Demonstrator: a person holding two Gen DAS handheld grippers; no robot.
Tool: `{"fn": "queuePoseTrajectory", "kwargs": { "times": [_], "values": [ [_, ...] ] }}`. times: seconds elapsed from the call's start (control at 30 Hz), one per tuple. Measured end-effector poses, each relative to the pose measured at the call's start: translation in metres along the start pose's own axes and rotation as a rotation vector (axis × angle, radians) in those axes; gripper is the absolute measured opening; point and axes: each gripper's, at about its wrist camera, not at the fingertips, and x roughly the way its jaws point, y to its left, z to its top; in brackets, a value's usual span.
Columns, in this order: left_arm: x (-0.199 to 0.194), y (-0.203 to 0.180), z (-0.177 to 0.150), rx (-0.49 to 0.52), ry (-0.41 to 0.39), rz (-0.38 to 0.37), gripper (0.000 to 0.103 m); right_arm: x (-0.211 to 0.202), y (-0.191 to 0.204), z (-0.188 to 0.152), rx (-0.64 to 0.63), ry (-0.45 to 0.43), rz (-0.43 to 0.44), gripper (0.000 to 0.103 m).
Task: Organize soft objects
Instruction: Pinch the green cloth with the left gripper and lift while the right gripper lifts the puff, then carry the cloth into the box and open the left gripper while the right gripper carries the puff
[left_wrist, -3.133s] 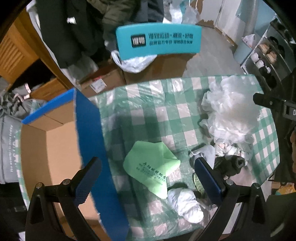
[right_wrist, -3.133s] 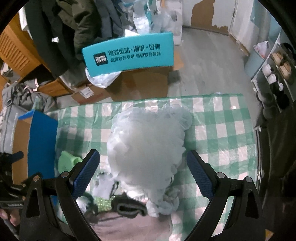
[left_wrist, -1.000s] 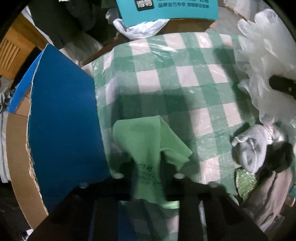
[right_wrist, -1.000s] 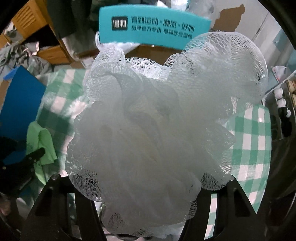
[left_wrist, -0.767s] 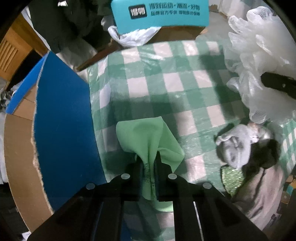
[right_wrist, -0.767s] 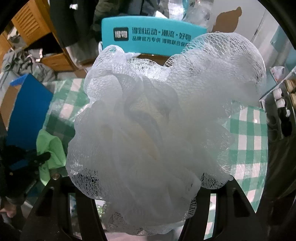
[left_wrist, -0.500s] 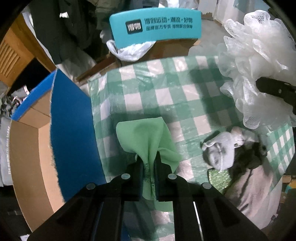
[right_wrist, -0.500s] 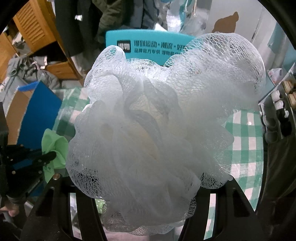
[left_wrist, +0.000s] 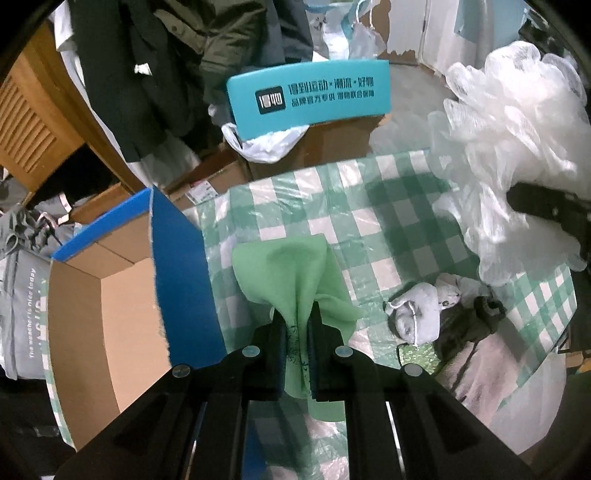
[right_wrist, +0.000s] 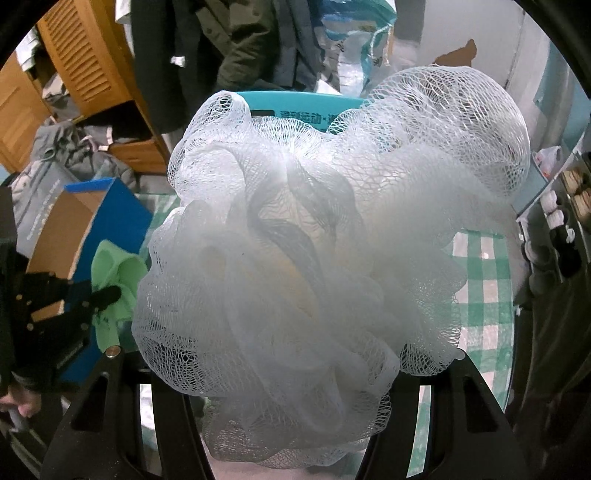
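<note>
My left gripper (left_wrist: 297, 328) is shut on a light green cloth (left_wrist: 291, 273) and holds it lifted above the green checked table (left_wrist: 373, 206), just right of the open blue cardboard box (left_wrist: 110, 295). My right gripper (right_wrist: 291, 369) is shut on a big white mesh bath pouf (right_wrist: 325, 236), held high; the pouf fills its view and hides the fingertips. The pouf also shows at the right of the left wrist view (left_wrist: 517, 147). The green cloth (right_wrist: 114, 273) and box (right_wrist: 96, 229) show at the left of the right wrist view.
A grey rolled sock (left_wrist: 417, 314), a dark cloth (left_wrist: 476, 317), a green glittery item (left_wrist: 417, 354) and a pinkish fabric (left_wrist: 495, 365) lie on the table's right part. A teal chair back (left_wrist: 310, 96) stands behind the table, with boxes and hanging coats beyond.
My left gripper closed on the green cloth and lifted it off the table. My right gripper closed on the pouf and raised it; both have kept rising.
</note>
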Motion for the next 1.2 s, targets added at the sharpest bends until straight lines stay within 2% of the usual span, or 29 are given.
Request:
{"fn": "queuePoseTrajectory", "kwargs": {
  "times": [0.23, 0.6, 1.2],
  "values": [
    [-0.021, -0.001, 0.002, 0.017, -0.046, 0.011, 0.009, -0.017, 0.009, -0.007, -0.025, -0.018, 0.021, 0.059],
    [-0.038, 0.005, -0.001, 0.019, -0.072, 0.001, 0.009, -0.033, 0.028, -0.007, -0.059, -0.052, 0.065, 0.059],
    [-0.061, 0.059, -0.015, -0.059, -0.110, 0.017, 0.009, -0.039, 0.083, 0.011, -0.140, -0.073, 0.126, 0.059]
  ]
}}
